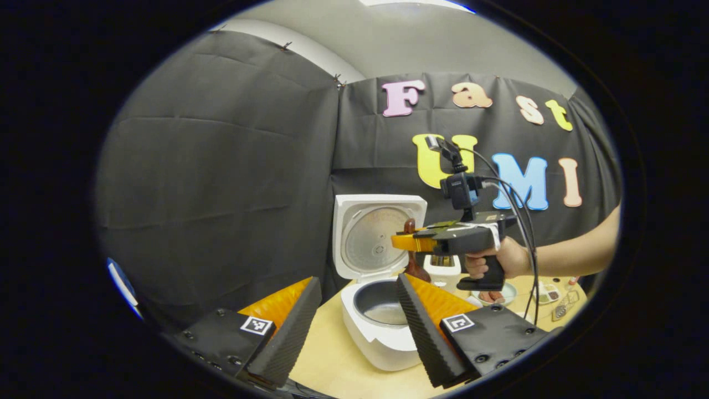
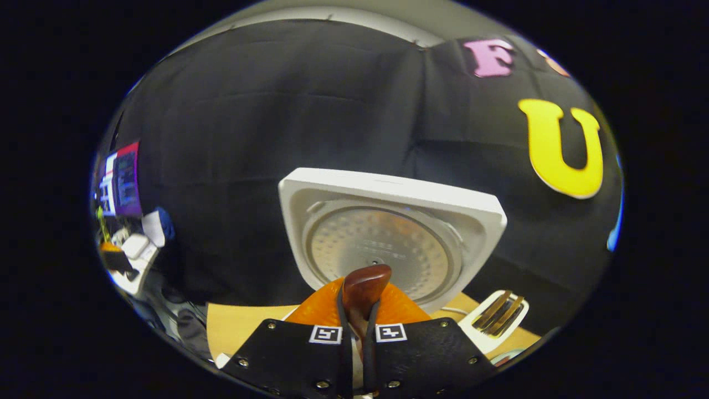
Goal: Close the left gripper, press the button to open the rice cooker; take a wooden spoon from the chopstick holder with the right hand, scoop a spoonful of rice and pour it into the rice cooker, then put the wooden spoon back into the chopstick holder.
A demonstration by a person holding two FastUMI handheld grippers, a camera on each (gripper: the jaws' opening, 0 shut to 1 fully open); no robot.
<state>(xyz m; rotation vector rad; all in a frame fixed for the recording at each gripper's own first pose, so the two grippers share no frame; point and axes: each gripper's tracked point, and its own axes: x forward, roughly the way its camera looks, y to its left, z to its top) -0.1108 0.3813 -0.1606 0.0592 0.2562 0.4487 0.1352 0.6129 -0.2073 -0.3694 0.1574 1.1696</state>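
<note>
The right claw is closed narrowly on the wooden spoon, with both fingers pressed against the handle and the dark rounded end standing up between them. In the left gripper view the right claw is held level, well above the tabletop, pointing toward the raised lid. The spoon is seen hanging downward from it, in front of the lid and above the back of the pot. Whether rice is carried in the bowl of the spoon cannot be told; that end is too small and partly hidden.

The hand is wrapped around the pistol grip from below, with the forearm extended roughly level from the right edge of the view.

The left claw is held wide apart and empty, low over the near side of the rice cooker, so that the inner pot is framed between its fingers. The button press is judged complete, since the lid stands fully upright.

The chopstick holder stands just behind the cooker, below the right claw. A slotted white holder, probably the same item, is seen beside the lid in the right gripper view.
</note>
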